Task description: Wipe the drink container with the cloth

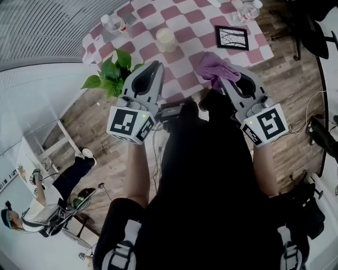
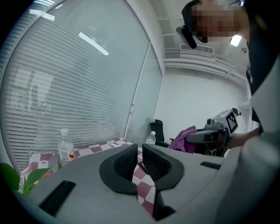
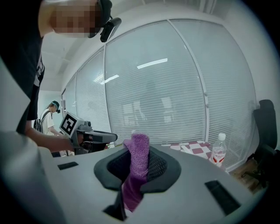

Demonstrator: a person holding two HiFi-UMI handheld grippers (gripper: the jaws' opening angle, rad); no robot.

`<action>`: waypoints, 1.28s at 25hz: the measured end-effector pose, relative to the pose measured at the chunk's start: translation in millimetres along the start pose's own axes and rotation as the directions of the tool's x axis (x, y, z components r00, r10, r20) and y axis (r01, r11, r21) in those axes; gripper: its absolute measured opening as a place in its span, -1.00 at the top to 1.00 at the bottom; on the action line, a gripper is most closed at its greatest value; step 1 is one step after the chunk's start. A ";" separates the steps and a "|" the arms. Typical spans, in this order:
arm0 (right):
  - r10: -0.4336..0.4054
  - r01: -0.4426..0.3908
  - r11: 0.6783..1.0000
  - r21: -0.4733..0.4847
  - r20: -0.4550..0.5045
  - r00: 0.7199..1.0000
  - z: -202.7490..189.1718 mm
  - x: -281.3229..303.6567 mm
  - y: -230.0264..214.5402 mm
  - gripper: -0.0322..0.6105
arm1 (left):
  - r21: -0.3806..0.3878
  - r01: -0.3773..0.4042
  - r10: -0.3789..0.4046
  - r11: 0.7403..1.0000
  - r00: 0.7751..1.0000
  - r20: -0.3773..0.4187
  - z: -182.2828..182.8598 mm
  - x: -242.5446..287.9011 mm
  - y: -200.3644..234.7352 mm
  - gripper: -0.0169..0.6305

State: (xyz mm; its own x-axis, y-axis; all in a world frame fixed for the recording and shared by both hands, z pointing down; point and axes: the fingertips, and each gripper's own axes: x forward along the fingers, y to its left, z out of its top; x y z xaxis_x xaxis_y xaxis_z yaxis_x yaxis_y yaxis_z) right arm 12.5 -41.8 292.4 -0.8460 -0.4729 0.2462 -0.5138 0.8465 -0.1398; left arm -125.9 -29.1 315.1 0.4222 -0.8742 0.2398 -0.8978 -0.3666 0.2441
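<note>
L gripper: grey two-jaw left gripper (image 2: 139, 149), marker cube at its rear. Jaws were closed together w/ nothing between the pads. Only a thin slit remained, through which the table showed.
R gripper: grey two-jaw right gripper (image 3: 138, 152), same build. Jaws were clamped on the cloth.
Cloth: purple knit-textured cloth (image 3: 136, 165), pinched between the right gripper pads. One bunched end stood above the tips; the rest hung down behind the jaws.
Drink container: pale cream cylindrical drink container (image 1: 166, 39), upright on the table. It stood ahead of both sets of tips, closer to the left gripper's line. It was apart from both grippers and from the cloth.
Table: table w/ red-and-white checked cover (image 1: 182, 58), lying ahead of and below both grippers.
Gripper layout: both were held side by side, pointing fwd at the table, apart from each other.
Plant: green leafy plant (image 1: 113, 71), just left of the left gripper jaws, at the table's near corner.
Bottle: clear plastic bottle w/ white cap (image 1: 113, 23), upright, ahead-left of the left gripper.
Second bottle: second clear bottle (image 1: 247, 9), ahead-right of the right gripper, at the table's far edge.
Frame: black rectangular picture frame (image 1: 231, 37), flat on the table ahead of the right gripper tips, beyond the cloth.
</note>
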 end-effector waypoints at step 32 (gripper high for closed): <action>0.066 -0.063 0.998 0.022 -0.136 0.989 -43.5 60.6 -20.2 0.72 | 0.110 0.004 0.023 0.994 0.971 -0.240 -76.9 114.1 78.9 0.06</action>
State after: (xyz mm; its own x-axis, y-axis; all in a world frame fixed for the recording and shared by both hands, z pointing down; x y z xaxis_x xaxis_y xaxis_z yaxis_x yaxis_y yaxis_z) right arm -22.2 -76.9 351.8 -0.8507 -0.3785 0.3648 -0.4623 0.8690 -0.1765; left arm -138.9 -133.2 433.9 0.4196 -0.7804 0.4637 -0.9044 -0.4030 0.1402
